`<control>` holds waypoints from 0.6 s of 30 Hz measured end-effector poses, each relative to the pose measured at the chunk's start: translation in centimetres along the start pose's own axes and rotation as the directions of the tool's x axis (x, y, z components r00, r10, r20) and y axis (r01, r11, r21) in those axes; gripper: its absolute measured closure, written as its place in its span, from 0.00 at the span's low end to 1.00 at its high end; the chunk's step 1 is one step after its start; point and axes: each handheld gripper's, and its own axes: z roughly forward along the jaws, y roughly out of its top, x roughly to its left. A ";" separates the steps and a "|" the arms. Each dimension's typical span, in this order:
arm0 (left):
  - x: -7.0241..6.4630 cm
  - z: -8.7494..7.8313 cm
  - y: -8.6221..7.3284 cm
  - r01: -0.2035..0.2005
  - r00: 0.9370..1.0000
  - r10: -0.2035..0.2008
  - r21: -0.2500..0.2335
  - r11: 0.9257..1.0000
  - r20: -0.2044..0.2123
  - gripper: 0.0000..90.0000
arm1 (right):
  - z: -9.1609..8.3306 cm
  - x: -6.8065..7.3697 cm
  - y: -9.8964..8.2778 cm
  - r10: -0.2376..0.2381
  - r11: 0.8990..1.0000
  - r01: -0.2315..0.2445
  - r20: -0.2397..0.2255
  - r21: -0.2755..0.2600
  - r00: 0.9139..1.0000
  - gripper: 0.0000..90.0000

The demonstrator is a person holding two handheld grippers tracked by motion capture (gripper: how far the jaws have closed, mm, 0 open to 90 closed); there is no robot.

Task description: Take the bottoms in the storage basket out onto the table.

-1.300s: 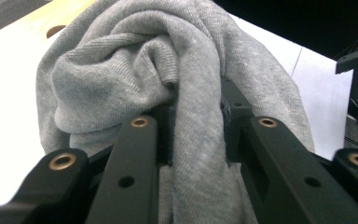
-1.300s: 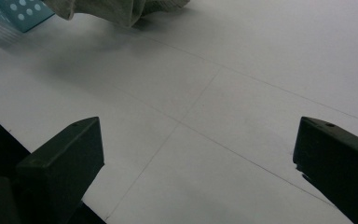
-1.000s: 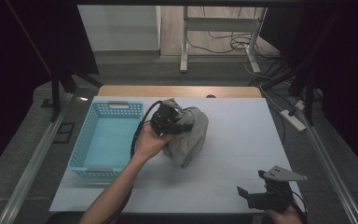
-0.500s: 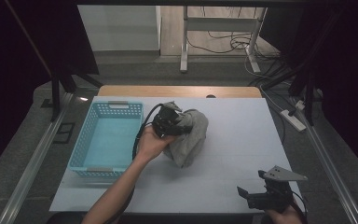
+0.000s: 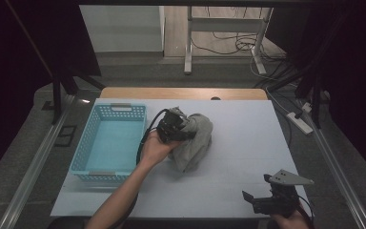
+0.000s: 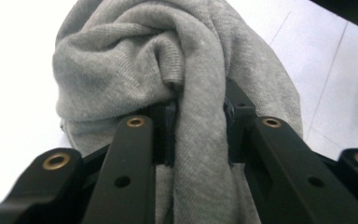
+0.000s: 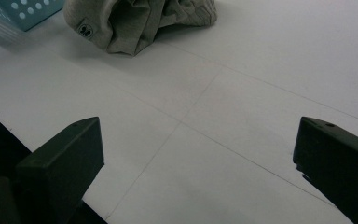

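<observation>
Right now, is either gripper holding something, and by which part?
The left gripper grips the grey garment by a bunched fold between its jaws. The right gripper is open, holding nothing.

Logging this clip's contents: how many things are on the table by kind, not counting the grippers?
Basket, light blue: 1
Cloth, grey and bunched, pinched by the left gripper: 1
Total: 2
</observation>
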 end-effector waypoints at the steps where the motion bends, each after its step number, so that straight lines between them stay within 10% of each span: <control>1: 0.1 0.2 -0.1 0.003 1.000 -0.003 0.001 1.000 -0.002 0.78 | 0.0 0.0 0.0 0.000 1.000 0.000 0.000 0.000 1.000 0.03; 18: 1.3 2.5 -1.8 0.009 0.998 -0.006 0.048 0.999 -0.057 0.76 | 0.1 0.1 0.0 -0.009 1.000 0.009 -0.007 0.004 1.000 0.03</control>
